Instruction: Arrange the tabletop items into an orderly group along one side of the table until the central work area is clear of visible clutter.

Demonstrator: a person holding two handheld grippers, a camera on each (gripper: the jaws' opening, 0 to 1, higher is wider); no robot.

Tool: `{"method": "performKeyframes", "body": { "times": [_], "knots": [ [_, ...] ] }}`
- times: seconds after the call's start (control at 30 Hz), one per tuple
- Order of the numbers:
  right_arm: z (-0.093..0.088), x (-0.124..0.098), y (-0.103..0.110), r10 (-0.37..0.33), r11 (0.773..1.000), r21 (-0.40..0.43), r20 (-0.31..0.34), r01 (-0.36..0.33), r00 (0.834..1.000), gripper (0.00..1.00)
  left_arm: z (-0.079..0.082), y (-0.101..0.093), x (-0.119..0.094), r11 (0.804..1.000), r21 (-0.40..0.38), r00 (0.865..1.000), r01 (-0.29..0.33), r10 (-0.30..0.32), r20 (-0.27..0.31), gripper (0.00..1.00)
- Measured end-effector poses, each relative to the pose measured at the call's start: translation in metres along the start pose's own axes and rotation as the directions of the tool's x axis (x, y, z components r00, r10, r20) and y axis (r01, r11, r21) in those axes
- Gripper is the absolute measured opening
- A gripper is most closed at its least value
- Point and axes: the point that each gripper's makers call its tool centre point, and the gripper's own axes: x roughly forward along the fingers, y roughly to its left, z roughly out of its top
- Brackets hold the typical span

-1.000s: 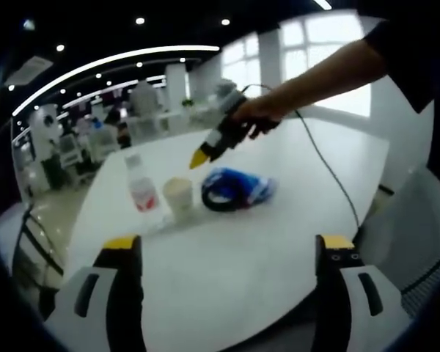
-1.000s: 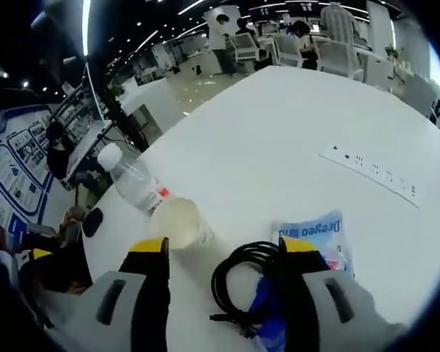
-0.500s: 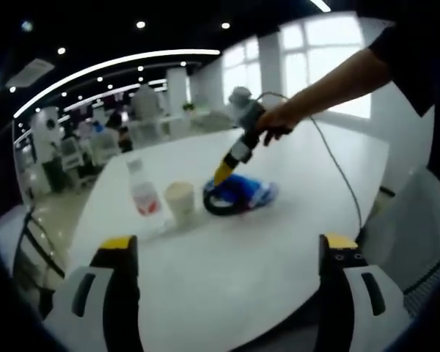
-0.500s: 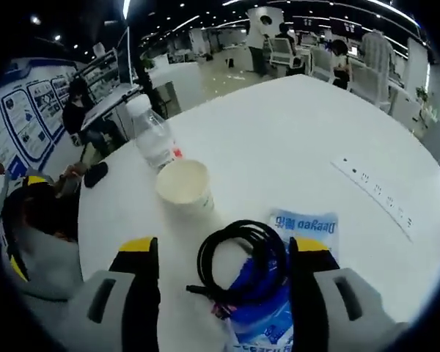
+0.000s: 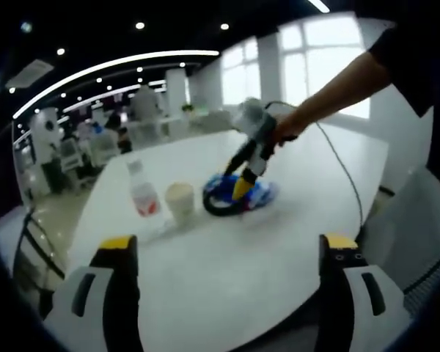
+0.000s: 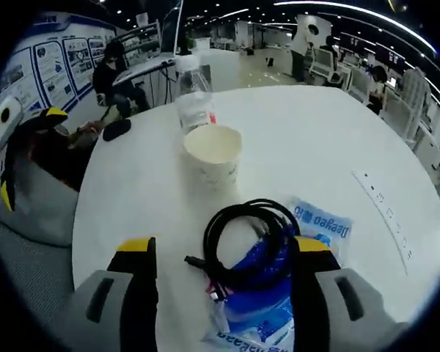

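Observation:
On the white table (image 5: 227, 249) a clear water bottle (image 5: 141, 192) with a red label, a paper cup (image 5: 180, 199) and a black coiled cable (image 5: 218, 202) lying on a blue packet (image 5: 260, 192) stand in a row. A hand holds my right gripper (image 5: 243, 187) down over the coil. In the right gripper view the cable (image 6: 248, 209) lies between the open jaws of the right gripper (image 6: 224, 246), on top of the packet (image 6: 319, 224); whether they touch it is unclear. Beyond stand the cup (image 6: 214, 155) and the bottle (image 6: 193, 99). My left gripper (image 5: 229, 242) is open above the near table edge, holding nothing.
A white power strip (image 6: 389, 220) lies on the table to the right of the packet. A small dark object (image 6: 117, 130) sits near the table edge by the bottle. The left gripper (image 6: 29, 169) shows beyond that edge. Desks, chairs and seated people fill the office behind.
The right gripper has come down from above the table to the coiled cable, which now lies between its jaws. The left gripper has stayed put, and the items have not moved.

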Motion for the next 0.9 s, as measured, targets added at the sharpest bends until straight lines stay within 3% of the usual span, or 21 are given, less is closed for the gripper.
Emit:
{"method": "performKeyframes", "body": {
  "times": [0.07,0.43,0.57,0.7,0.8,0.9],
  "knots": [
    [-0.005,0.001,0.003,-0.002,0.998,-0.057,-0.008,0.001,1.000,0.71,0.000,0.001,0.000,1.000,-0.004,1.000,-0.002,0.002,0.004,1.00],
    [-0.014,0.011,0.018,0.026,0.992,-0.126,-0.012,-0.027,1.000,0.59,-0.002,0.003,0.000,1.000,-0.013,1.000,-0.008,0.008,-0.004,1.00],
    [-0.022,0.019,0.020,0.023,0.982,-0.189,-0.041,-0.030,0.999,0.55,-0.002,0.005,0.000,1.000,-0.018,1.000,-0.015,0.015,-0.004,1.00],
    [-0.027,0.025,0.016,-0.023,0.951,-0.309,-0.092,-0.006,0.996,0.44,-0.002,0.006,-0.001,1.000,-0.016,1.000,-0.017,0.017,-0.007,1.00],
    [-0.027,0.029,0.018,-0.045,0.888,-0.459,-0.118,-0.014,0.992,0.34,-0.003,0.006,-0.001,1.000,-0.014,1.000,-0.019,0.019,-0.009,1.00],
    [-0.026,0.032,0.020,-0.049,0.878,-0.478,-0.128,-0.018,0.991,0.32,-0.003,0.006,-0.001,1.000,-0.010,1.000,-0.016,0.016,-0.010,0.99]
  ]
}}
